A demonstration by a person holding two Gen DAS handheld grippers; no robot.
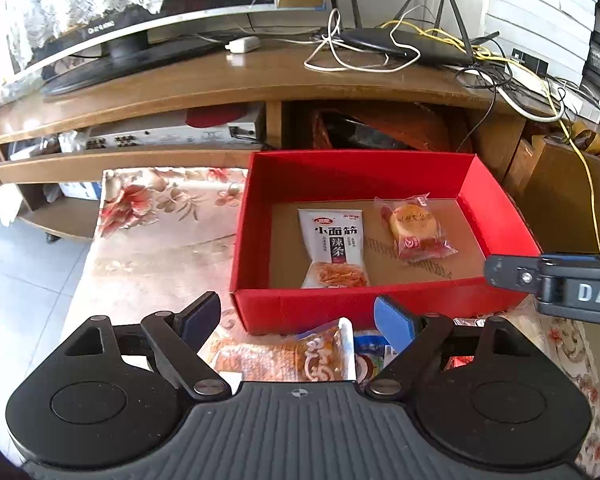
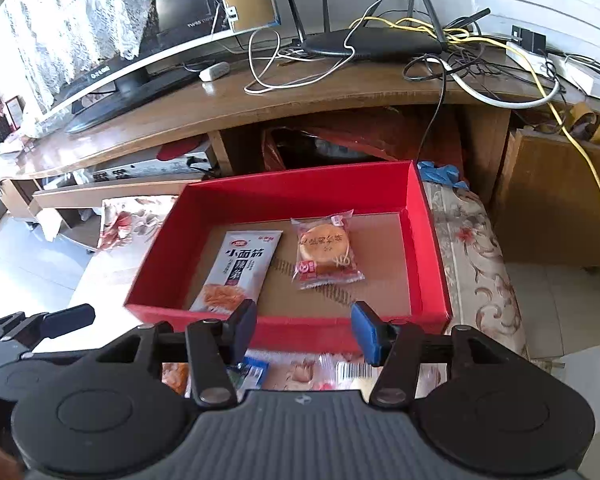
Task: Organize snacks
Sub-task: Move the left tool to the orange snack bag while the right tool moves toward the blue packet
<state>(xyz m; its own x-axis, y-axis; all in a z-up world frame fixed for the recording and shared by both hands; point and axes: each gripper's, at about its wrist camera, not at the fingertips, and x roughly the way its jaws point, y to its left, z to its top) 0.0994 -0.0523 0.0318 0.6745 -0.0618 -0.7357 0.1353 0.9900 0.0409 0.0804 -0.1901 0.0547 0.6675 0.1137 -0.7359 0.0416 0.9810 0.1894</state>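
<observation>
A red box (image 1: 356,308) stands on the floral cloth with two snacks lying on its cardboard floor: a white spicy-strip packet (image 1: 334,248) and a round pastry in a clear wrapper (image 1: 416,226). My left gripper (image 1: 298,316) hangs open just before the box's near wall, nothing between its pads. Below it lie an orange packet (image 1: 284,356) and a blue-white packet (image 1: 374,354). My right gripper (image 2: 305,322) is open too, above the same near wall of the box (image 2: 428,248), facing the white packet (image 2: 240,268) and the pastry (image 2: 326,250). More wrapped snacks (image 2: 352,370) lie under it.
A floral cloth (image 1: 160,240) covers the low table; tiled floor (image 1: 20,280) lies to its left. Behind the box stands a wooden TV stand (image 1: 220,84) with a television (image 1: 112,40), a router (image 1: 404,44) and tangled cables (image 1: 520,80). One finger of the right gripper (image 1: 512,276) juts in beside the box.
</observation>
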